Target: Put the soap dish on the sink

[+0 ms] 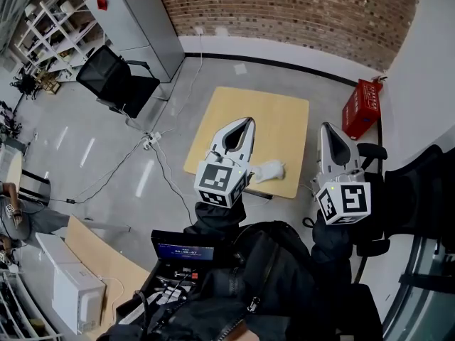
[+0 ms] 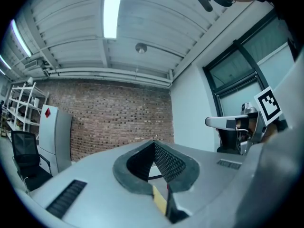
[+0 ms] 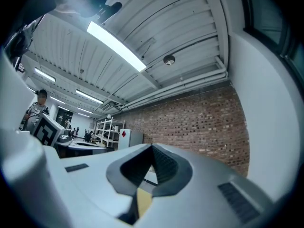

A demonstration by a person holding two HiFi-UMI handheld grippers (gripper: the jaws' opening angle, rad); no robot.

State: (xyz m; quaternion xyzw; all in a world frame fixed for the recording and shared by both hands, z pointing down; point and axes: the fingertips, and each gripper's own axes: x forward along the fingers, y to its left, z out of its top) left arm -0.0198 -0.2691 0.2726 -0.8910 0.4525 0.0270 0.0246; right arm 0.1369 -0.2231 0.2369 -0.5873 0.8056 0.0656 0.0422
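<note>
Hovering closed and empty, the white left gripper [image 1: 246,122] and white right gripper [image 1: 328,127] had begun nothing; the whole task lay ahead.

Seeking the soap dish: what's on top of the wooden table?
A small white thing, unidentifiable, at the table's edge nearest the person. The left tool covers part of the tabletop.

Looks down past left tool [image 1: 246,122] and right tool [image 1: 328,127], both tips together, onto wooden bench [image 1: 284,112] bearing a white object [image 1: 270,170] at its near edge.
</note>
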